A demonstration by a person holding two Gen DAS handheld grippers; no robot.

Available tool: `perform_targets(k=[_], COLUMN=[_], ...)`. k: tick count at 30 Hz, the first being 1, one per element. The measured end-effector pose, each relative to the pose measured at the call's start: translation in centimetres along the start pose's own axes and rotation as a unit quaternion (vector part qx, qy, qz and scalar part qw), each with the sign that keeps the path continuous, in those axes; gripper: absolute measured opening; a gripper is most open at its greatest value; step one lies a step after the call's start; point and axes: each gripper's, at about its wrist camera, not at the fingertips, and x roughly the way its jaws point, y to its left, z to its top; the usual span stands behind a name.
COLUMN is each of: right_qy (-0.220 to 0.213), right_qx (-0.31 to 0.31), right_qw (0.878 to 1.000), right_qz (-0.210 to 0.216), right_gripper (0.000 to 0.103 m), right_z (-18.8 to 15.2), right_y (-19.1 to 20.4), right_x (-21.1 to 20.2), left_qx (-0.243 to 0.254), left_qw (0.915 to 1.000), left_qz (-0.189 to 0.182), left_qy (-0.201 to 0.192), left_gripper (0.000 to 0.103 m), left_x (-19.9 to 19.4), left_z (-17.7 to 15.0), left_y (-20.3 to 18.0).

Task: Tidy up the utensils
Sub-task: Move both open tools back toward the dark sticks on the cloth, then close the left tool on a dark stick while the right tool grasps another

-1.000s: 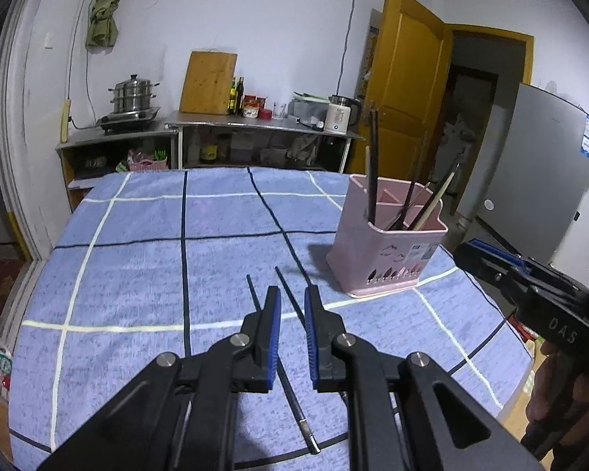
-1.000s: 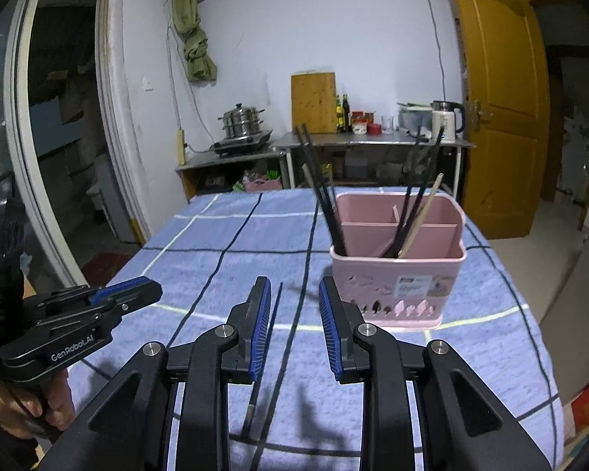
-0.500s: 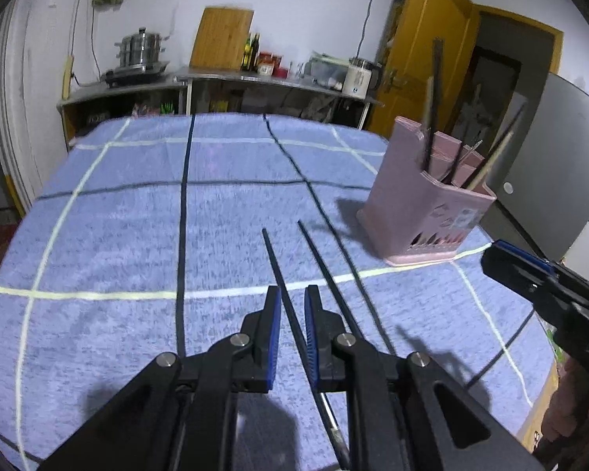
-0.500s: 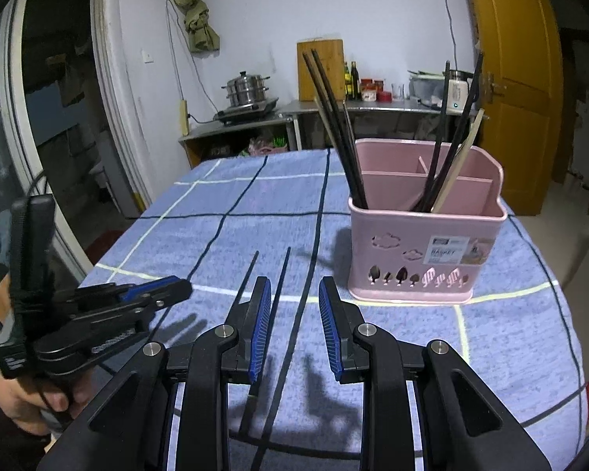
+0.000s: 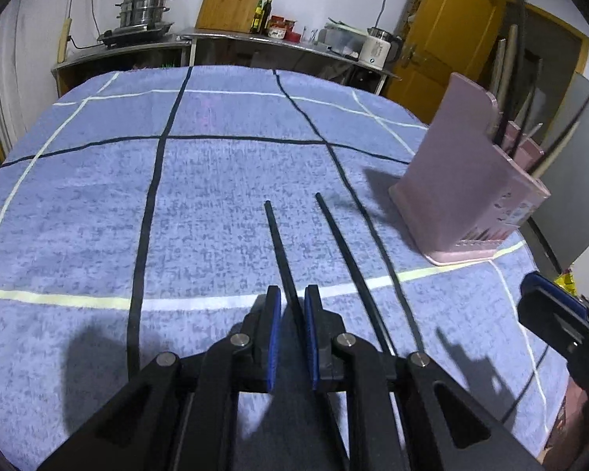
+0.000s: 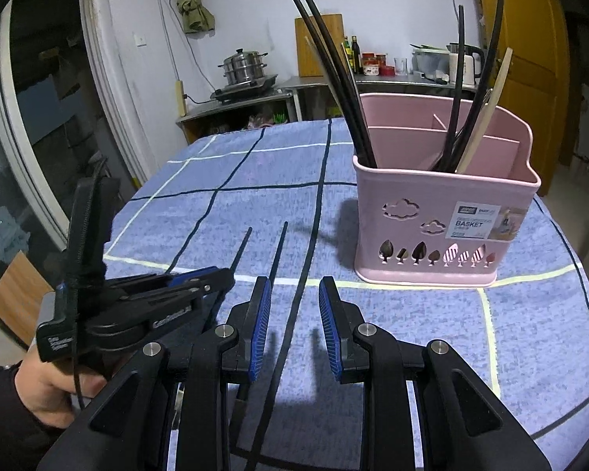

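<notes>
two black chopsticks lie beside the pink basket.

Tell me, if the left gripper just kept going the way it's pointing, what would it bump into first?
Most likely the left black chopstick lying on the blue tablecloth. The left gripper tilts down at it, and the chopstick runs into the narrow gap between its jaws. Depth is hard to judge; the pink basket sits off to the right.

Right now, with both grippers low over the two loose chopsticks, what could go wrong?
1. The left gripper stands narrow over the left chopstick; a slightly off closure may roll the thin stick away.
2. The right chopstick lies close beside it and could get nudged.
3. The pink basket already holds leaning chopsticks; insertion may snag them.
</notes>
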Motion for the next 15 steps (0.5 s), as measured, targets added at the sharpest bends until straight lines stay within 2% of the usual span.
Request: perform_targets(k=[9,15], right_qy=[0.016,0.036], right_qx=[0.004,0.004], right_qw=[1.0,0.999], right_qz=[0.01,0.021], right_gripper=[0.026,0.026], right_z=[0.3,0.4], right_y=[0.3,0.8], right_x=[1.9,4.4], left_qx=[0.016,-0.003], left_qw=[0.9996,0.9993], left_qz=[0.022,0.038], left_qy=[0.003,0.005], left_gripper=[0.011,0.011], left_x=[0.0,-1.2], left_z=[0.3,0.2], left_y=[0.6,3.7])
